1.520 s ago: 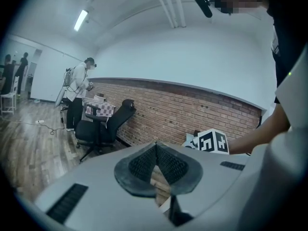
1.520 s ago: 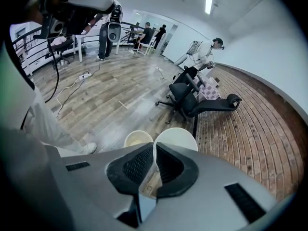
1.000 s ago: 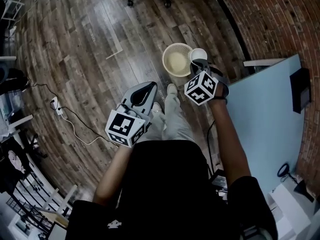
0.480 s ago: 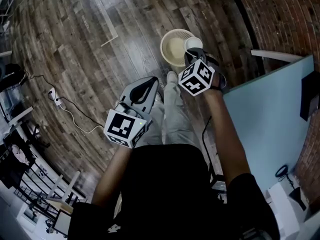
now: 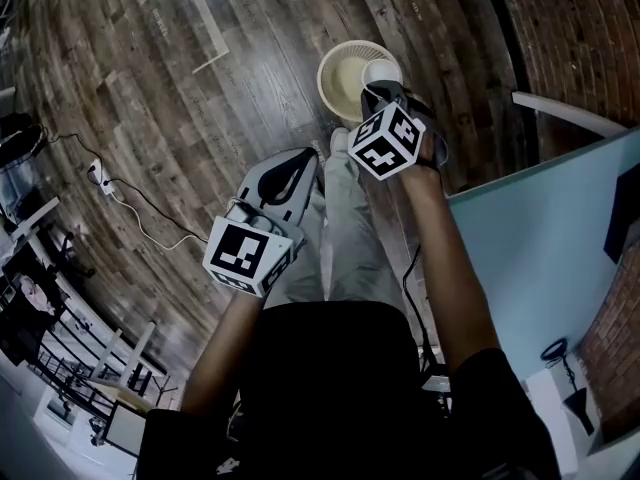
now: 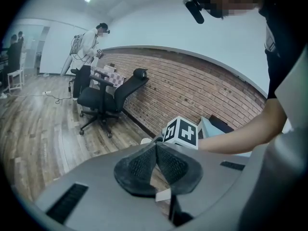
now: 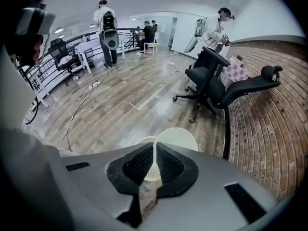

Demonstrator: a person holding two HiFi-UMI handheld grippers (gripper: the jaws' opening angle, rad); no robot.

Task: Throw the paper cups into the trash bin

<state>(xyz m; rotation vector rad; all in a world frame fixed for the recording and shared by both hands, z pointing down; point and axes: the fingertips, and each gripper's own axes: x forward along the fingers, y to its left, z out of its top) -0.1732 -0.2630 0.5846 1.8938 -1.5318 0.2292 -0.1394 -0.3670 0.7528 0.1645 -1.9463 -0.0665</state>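
Note:
A cream mesh trash bin (image 5: 345,80) stands on the wooden floor just ahead of my feet. My right gripper (image 5: 378,92) is shut on the rim of a white paper cup (image 5: 383,70), which hangs over the bin's right edge. In the right gripper view the cup (image 7: 176,138) sticks out beyond the closed jaws of the right gripper (image 7: 154,147), and the bin's mesh (image 7: 152,170) shows below them. My left gripper (image 5: 298,160) hangs lower left of the bin, its jaws together with nothing in them. In its own view the left gripper (image 6: 156,146) points toward the right gripper's marker cube (image 6: 182,132).
A light blue table (image 5: 545,238) stands close on the right against a brick wall (image 5: 575,38). A power strip with a cable (image 5: 98,174) lies on the floor at left. A black office chair (image 7: 219,88) stands further off, with people beyond it. My legs and shoes (image 5: 340,208) are below the bin.
Both grippers have come down, the right one still holding the cup by the bin's right rim. The bin now sits higher in the head view.

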